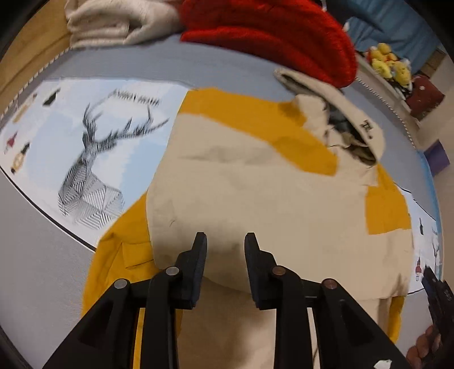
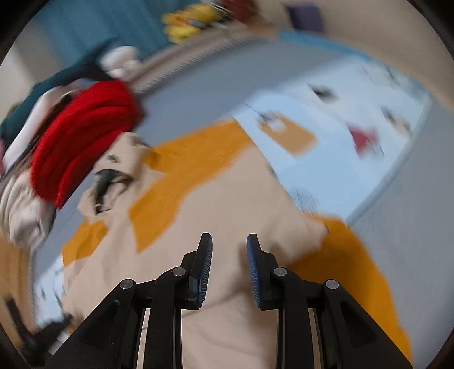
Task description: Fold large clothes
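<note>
A large beige and mustard-yellow jacket (image 1: 255,193) lies spread flat on the bed, its hood (image 1: 340,119) toward the far right. My left gripper (image 1: 225,237) hovers over the jacket's near beige part, open, with nothing pinched between its fingers. The right wrist view is blurred. It shows the same jacket (image 2: 232,198), and my right gripper (image 2: 229,237) stands open above the beige cloth near a yellow sleeve (image 2: 349,269), holding nothing.
The bed cover (image 1: 93,147) has a deer print on pale blue. A red knit garment (image 1: 269,31) and a folded cream one (image 1: 113,22) lie at the far edge. Yellow plush toys (image 1: 388,62) sit beyond. A hand (image 1: 425,343) shows at the lower right.
</note>
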Motion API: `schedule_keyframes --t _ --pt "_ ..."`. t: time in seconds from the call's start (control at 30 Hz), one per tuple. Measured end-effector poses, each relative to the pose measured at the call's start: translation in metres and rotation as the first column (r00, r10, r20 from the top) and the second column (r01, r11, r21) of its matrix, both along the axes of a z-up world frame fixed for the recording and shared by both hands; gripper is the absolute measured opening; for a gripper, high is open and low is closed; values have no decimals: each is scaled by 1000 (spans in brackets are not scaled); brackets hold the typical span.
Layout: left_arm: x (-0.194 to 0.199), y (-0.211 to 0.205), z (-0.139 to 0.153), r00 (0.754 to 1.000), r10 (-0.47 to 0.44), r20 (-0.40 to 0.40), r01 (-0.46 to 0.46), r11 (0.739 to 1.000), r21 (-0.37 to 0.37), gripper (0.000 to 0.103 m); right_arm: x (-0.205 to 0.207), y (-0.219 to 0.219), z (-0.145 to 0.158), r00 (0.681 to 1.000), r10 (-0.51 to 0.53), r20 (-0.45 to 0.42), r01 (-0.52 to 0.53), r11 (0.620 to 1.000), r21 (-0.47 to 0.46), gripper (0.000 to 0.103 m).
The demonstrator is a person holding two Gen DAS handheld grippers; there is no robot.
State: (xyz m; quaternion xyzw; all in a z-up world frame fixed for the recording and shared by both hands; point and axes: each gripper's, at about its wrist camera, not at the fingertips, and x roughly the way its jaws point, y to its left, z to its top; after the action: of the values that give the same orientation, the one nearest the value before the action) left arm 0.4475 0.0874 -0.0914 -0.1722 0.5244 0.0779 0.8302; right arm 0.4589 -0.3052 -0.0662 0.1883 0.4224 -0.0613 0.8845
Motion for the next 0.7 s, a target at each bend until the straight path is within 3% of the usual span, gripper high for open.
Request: schedule_keyframes --t 0.1,0.2,0.37,0.5,0.7 --pt "-3 -4 9 1000 -24 3 24 1000 -5 25 11 10 -13 997 65 -45 -65 998 17 39" --pt "-8 -10 17 998 -61 5 60 998 13 25 20 13 -38 987 86 -137 -79 995 59 39" --pt "-4 -13 20 996 -81 22 81 997 11 25 30 11 -78 941 85 -328 -92 996 -6 40" --pt "-5 -10 22 997 -76 24 75 997 7 25 20 5 -68 951 56 -303 -64 998 -14 40" --pt "-7 -15 31 995 -86 40 85 996 30 25 4 30 -5 988 124 -88 -132 987 -91 40"
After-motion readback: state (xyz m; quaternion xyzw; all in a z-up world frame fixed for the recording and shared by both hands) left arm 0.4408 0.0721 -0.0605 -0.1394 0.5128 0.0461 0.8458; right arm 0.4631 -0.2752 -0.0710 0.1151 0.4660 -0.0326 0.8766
